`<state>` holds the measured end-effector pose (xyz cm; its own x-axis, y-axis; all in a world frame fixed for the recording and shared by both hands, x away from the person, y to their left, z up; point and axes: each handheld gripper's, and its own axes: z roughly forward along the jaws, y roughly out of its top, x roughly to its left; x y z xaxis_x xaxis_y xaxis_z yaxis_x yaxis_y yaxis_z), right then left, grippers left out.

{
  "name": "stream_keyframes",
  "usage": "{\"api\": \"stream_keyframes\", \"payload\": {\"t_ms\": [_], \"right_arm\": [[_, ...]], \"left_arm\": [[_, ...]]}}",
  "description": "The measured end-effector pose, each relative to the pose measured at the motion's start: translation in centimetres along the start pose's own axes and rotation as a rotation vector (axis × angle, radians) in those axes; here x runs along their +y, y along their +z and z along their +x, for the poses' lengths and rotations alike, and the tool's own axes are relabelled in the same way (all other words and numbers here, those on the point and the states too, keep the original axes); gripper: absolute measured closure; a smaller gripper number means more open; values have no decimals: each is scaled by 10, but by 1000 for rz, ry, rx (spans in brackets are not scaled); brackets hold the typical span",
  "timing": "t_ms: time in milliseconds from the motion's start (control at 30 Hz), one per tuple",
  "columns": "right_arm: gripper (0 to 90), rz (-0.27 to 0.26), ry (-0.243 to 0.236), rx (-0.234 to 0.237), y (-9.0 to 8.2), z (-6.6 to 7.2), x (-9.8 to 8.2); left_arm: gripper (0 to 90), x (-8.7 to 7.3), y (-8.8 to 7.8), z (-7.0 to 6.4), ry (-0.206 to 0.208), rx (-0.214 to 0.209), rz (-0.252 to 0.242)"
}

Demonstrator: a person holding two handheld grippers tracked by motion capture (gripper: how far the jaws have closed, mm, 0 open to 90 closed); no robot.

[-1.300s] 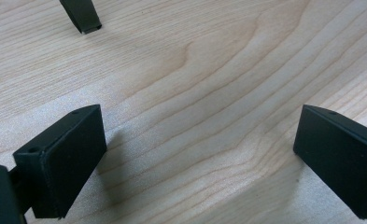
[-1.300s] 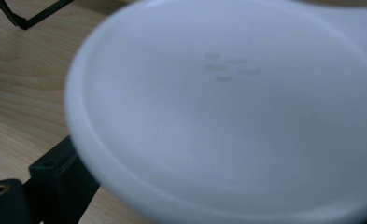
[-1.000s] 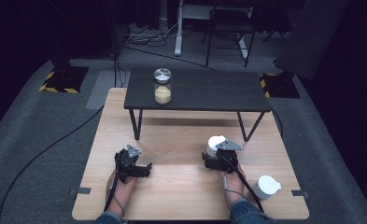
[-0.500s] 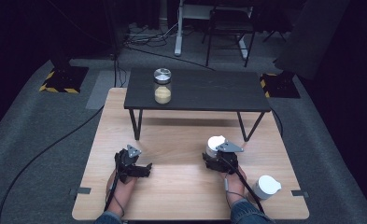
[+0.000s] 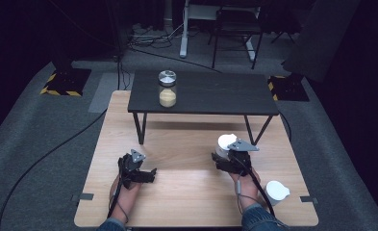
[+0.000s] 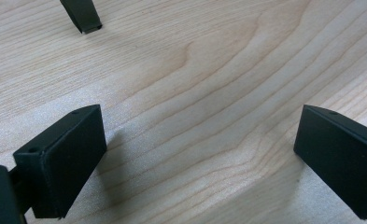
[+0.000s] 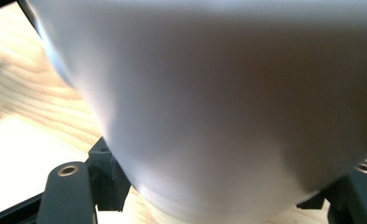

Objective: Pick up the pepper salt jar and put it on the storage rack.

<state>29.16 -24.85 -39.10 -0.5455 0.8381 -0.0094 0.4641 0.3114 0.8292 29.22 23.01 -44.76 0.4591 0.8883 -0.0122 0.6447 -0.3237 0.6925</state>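
Left tool (image 5: 150,174) sits low over the wooden bench (image 5: 186,202), jaws spread wide with nothing between them. In the left gripper view its two black jaws frame bare wood grain; a dark leg foot (image 6: 82,15) of the small black table stands ahead of them, up and left.

Right tool (image 5: 221,153) has a white cup (image 5: 226,142) at its jaws. In the right gripper view the cup (image 7: 228,102) sits between the two jaws, its base down on the wood, wall blurred from closeness. Jaw hardware shows at both lower corners, just beside the cup's base. Whether the pads actually press the wall is hidden, so I cannot tell if it's clamped or just straddling. Grey three-cornered plate on top of the tool overlaps the cup's near edge in the high view.

Second white cup (image 5: 277,191) is behind and to the right of the right tool, near the bench's corner, beside the person's right forearm, apart from the tool.

Black table (image 5: 210,94) stands ahead of both tools on the far part of the bench. On it, a glass jar (image 5: 167,89) with a metal lid, upright, yellow contents in the lower half, well ahead of the left tool and well apart from both.

Cables trail back from each tool along the forearms.
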Motion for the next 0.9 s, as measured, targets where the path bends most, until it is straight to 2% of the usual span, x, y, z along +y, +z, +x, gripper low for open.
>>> {"api": "stream_keyframes", "payload": {"t_ms": [533,633,900], "right_arm": [[299,-39,-14,-9,-35,-10,51],[298,-53,-9,-5,-39,-11,65],[298,-65,-37,-2,-48,-7,105]], "left_arm": [[21,0,0,0,-1,3,0],[20,0,0,0,-1,3,0],[20,0,1,-1,0,6,-4]]}}
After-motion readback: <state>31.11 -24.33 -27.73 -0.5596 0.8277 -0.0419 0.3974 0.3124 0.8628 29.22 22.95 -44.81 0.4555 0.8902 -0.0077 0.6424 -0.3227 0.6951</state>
